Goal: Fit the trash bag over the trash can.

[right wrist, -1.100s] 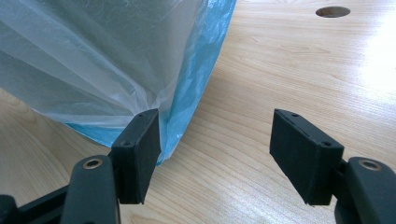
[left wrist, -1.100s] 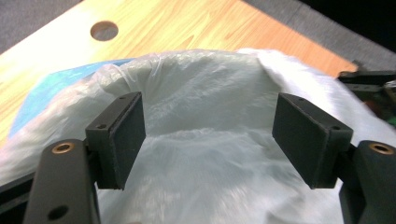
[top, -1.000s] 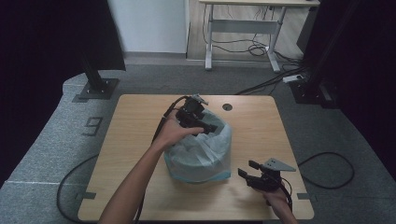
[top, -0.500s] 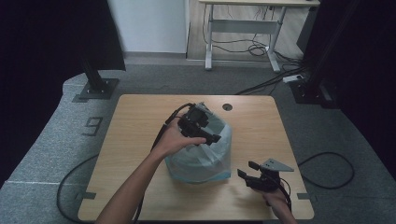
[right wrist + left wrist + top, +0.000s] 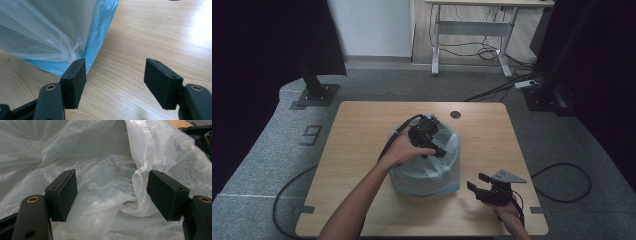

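The left gripper [image 5: 438,148], jaws apart, sits atop the plastic bag [image 5: 427,167] mid-table [image 5: 357,130]; the right gripper [image 5: 478,182] gapes empty near the right edge.

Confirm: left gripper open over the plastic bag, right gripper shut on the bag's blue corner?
Not quite. The right gripper is open, its jaws apart over bare table beside the plastic bag, as the right gripper view shows. The left gripper is indeed open over the bag.
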Action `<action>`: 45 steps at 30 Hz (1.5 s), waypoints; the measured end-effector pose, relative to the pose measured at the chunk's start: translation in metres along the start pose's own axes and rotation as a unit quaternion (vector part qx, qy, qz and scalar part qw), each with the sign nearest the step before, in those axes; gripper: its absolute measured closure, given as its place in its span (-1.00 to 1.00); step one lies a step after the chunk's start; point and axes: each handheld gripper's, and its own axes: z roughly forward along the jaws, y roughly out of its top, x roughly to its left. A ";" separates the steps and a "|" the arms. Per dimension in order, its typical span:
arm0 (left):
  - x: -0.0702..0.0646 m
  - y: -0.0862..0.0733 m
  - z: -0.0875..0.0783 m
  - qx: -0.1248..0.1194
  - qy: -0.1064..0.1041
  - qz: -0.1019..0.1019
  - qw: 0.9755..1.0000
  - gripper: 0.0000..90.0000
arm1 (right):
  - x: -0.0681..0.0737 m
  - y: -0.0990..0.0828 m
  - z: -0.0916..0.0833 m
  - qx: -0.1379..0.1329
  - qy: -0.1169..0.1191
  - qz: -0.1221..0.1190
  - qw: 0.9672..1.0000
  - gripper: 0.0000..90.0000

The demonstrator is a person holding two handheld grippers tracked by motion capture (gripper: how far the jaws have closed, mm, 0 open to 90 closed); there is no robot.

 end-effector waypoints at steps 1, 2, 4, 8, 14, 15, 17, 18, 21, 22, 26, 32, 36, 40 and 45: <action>0.000 0.001 0.002 0.008 0.000 0.001 1.000 -0.46 | 0.000 0.000 0.000 0.001 0.000 0.000 1.000 -0.25; 0.000 0.001 0.004 0.011 0.001 0.001 1.000 -0.46 | 0.000 0.000 0.001 0.001 -0.001 0.000 1.000 -0.25; 0.000 0.002 0.008 0.024 0.004 0.002 1.000 -0.47 | 0.000 -0.001 0.001 0.002 0.000 0.000 1.000 -0.25; 0.000 0.004 0.013 0.037 0.003 0.002 0.999 -0.48 | 0.000 -0.001 0.001 0.002 0.000 0.000 1.000 -0.25; 0.000 0.003 0.010 0.030 0.013 0.011 0.999 -0.49 | -0.002 -0.001 -0.001 0.002 -0.002 0.004 1.000 -0.25; 0.000 0.002 0.005 0.019 0.014 0.009 1.000 -0.48 | -0.003 0.000 -0.002 0.001 -0.002 0.004 1.000 -0.25; 0.001 -0.001 -0.007 -0.004 0.009 0.009 1.000 -0.48 | -0.003 0.000 -0.002 0.000 -0.003 0.004 1.000 -0.25; 0.002 -0.003 -0.013 -0.018 0.007 0.008 1.000 -0.48 | -0.003 0.000 -0.002 0.000 -0.003 0.005 1.000 -0.25; 0.006 -0.010 -0.033 -0.040 0.007 0.006 0.999 -0.47 | -0.003 -0.001 -0.001 0.001 -0.002 0.003 1.000 -0.25; 0.007 -0.013 -0.037 -0.042 0.008 0.005 0.999 -0.47 | -0.003 -0.001 -0.001 0.001 -0.002 0.003 1.000 -0.25; 0.010 -0.022 -0.043 -0.032 0.014 0.005 0.999 -0.46 | -0.002 -0.002 0.001 0.005 -0.001 0.001 1.000 -0.25; 0.014 -0.027 -0.025 0.020 0.010 -0.001 1.000 -0.46 | 0.000 -0.002 0.001 0.007 0.001 -0.001 1.000 -0.25; 0.015 -0.022 -0.017 0.033 0.009 -0.007 0.999 -0.46 | 0.000 -0.001 -0.001 -0.001 0.006 -0.004 1.000 -0.25; 0.017 -0.019 -0.010 0.050 0.008 -0.015 0.999 -0.47 | -0.001 -0.001 -0.002 -0.001 0.004 -0.002 1.000 -0.25; 0.018 -0.018 -0.005 0.074 0.001 -0.020 0.997 -0.46 | -0.002 -0.001 -0.003 -0.001 0.004 -0.003 1.000 -0.25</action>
